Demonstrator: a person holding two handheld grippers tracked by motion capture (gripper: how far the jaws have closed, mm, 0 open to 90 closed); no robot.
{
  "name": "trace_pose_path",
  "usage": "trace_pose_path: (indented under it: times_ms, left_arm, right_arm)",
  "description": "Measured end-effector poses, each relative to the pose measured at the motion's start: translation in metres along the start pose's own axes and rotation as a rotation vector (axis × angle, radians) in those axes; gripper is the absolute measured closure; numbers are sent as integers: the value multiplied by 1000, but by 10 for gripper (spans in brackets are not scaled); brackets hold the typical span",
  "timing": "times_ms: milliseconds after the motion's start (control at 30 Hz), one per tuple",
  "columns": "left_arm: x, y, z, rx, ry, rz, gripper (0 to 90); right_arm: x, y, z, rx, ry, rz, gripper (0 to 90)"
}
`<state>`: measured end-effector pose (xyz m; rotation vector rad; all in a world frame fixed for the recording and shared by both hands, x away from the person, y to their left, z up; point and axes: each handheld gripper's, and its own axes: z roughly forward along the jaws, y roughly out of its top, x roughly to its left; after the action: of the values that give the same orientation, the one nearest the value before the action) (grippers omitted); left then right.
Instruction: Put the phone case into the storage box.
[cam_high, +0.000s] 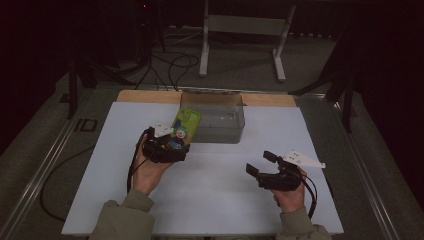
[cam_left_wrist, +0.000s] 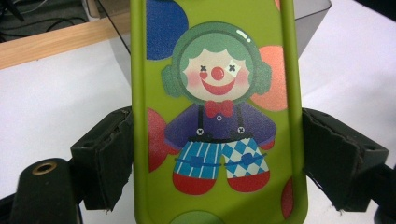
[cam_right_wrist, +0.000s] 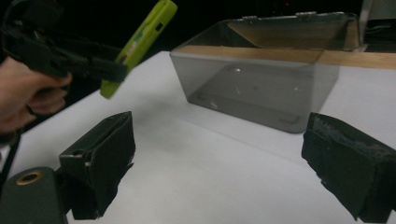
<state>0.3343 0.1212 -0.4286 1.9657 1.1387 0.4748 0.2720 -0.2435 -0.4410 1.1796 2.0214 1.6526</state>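
The clear box (cam_high: 212, 119) holds nothing; the left gripper (cam_high: 172, 145) clamps the green phone case (cam_high: 184, 129); the right gripper (cam_high: 261, 164) gapes, unladen.

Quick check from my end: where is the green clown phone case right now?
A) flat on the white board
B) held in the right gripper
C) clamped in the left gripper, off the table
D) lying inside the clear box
C: the left gripper has its jaws pressed on both edges of the green phone case, held up beside the clear box; the right gripper is open.
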Motion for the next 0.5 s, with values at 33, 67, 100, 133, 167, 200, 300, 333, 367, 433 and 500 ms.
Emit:
trace_pose_path:
  times_ms: [33, 67, 100, 133, 167, 200, 300, 333, 367, 433, 500]
  left_arm:
    - [-1, 0, 0, -4, -7, -7, 164]
    - [-1, 0, 0, -4, -7, -7, 164]
    - [-3, 0, 1, -13, -11, -20, 164]
    - [-4, 0, 1, -16, -13, -24, 164]
    - [-5, 0, 1, -19, -17, -29, 164]
    - [-6, -1, 1, -23, -18, -34, 164]
    - [-11, -1, 3, -31, -25, -42, 164]
    - [-12, -1, 3, -33, -27, -44, 164]
    - [-13, -1, 3, -34, -29, -42, 164]
    - [-16, 0, 3, -40, -30, -49, 164]
    - [-18, 0, 4, -46, -35, -53, 164]
  right_arm:
    - [1, 2, 1, 1, 2, 7, 95]
    - [1, 2, 1, 1, 2, 7, 95]
    - [2, 5, 3, 1, 2, 8, 95]
    - [4, 9, 7, 8, 9, 12, 96]
    - [7, 13, 11, 14, 17, 10, 97]
    - [8, 15, 13, 17, 23, 8, 124]
    - [12, 21, 19, 23, 42, 21, 139]
    - [12, 21, 19, 23, 42, 21, 139]
    - [14, 23, 22, 29, 46, 25, 141]
    - [16, 28, 26, 28, 56, 25, 144]
    - [17, 30, 27, 29, 56, 29, 146]
